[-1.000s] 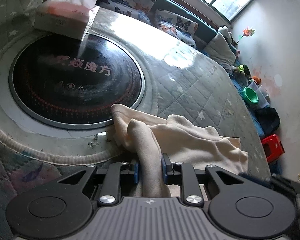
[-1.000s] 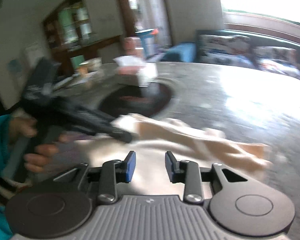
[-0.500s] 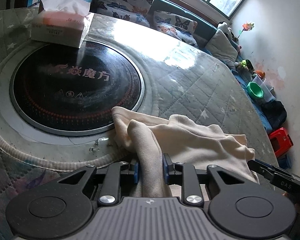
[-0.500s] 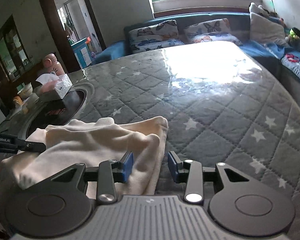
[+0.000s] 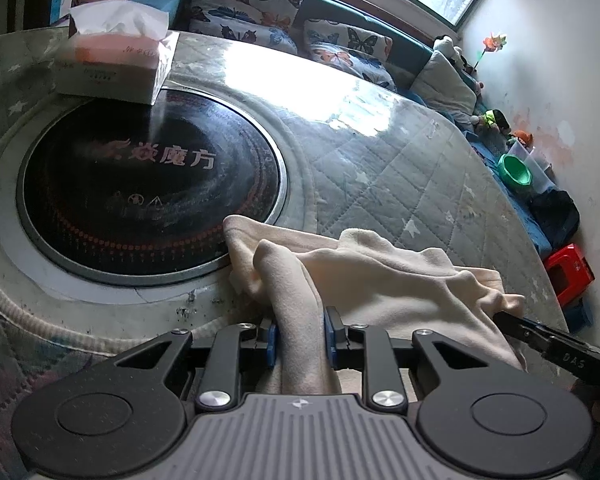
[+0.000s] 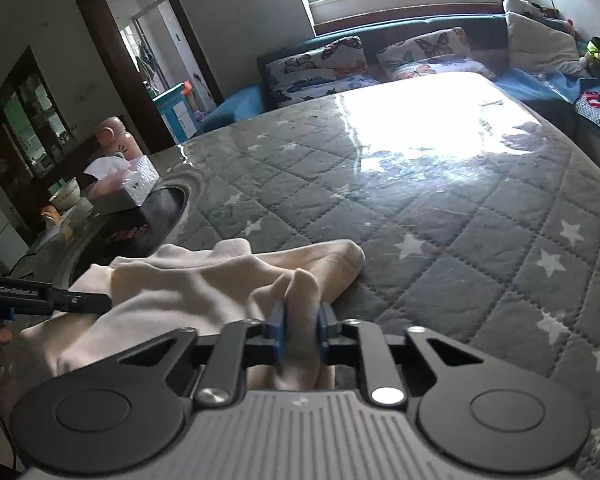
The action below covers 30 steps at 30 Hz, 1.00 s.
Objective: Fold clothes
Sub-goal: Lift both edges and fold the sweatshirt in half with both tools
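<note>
A round worktop (image 6: 440, 216) under a grey quilted cover with white stars and a clear glossy sheet carries everything here. A black circular cooktop (image 5: 148, 184) with pale lettering is sunk into its middle, and a tissue box (image 5: 116, 60) sits on the far rim of that disc. The cream garment (image 5: 380, 280) lies bunched near the worktop's near edge, one end overlapping the cooktop's rim. The left tongs (image 5: 299, 336) pinch a raised fold of the garment between their blue pads. The right tongs (image 6: 301, 334) are closing with another gathered fold between their pads, which already press on the cloth.
</note>
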{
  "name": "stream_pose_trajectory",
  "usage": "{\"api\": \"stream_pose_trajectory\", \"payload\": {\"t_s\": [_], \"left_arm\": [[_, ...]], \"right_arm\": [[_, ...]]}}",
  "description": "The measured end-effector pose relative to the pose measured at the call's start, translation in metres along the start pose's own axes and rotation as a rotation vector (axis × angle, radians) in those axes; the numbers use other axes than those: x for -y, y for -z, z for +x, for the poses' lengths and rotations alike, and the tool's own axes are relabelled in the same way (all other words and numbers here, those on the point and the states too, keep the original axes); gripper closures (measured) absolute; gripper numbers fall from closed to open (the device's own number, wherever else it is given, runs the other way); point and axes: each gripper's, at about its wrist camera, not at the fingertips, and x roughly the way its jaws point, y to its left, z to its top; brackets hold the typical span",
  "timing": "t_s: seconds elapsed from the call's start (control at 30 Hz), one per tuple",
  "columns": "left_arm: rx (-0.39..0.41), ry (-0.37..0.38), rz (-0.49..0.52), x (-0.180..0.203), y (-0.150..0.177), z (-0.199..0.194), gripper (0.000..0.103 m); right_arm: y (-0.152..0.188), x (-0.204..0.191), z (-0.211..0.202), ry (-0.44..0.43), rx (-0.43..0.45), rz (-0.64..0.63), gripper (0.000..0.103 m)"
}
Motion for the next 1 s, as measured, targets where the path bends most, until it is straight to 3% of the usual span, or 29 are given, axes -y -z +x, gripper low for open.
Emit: {"api": "stream_pose_trajectory", "payload": {"t_s": [0.47,0.77,1.0], "left_arm": [[0.004,0.036,0.11,0.036,-0.017,0.006,0.082],[-0.01,0.071,0.185,0.085,-0.031,0.026,0.082],[-0.022,0.074,0.236,0.111,-0.03,0.039,0.082]], "right_arm": [[-0.019,-0.008,-0.048,0.051,0.123,-0.038,0.093],[-0.041,0.013,-0.071,0.133,0.174,-0.056,0.097],[-0.04,0.037,-0.075,0.18,0.18,-0.022,0.097]]}}
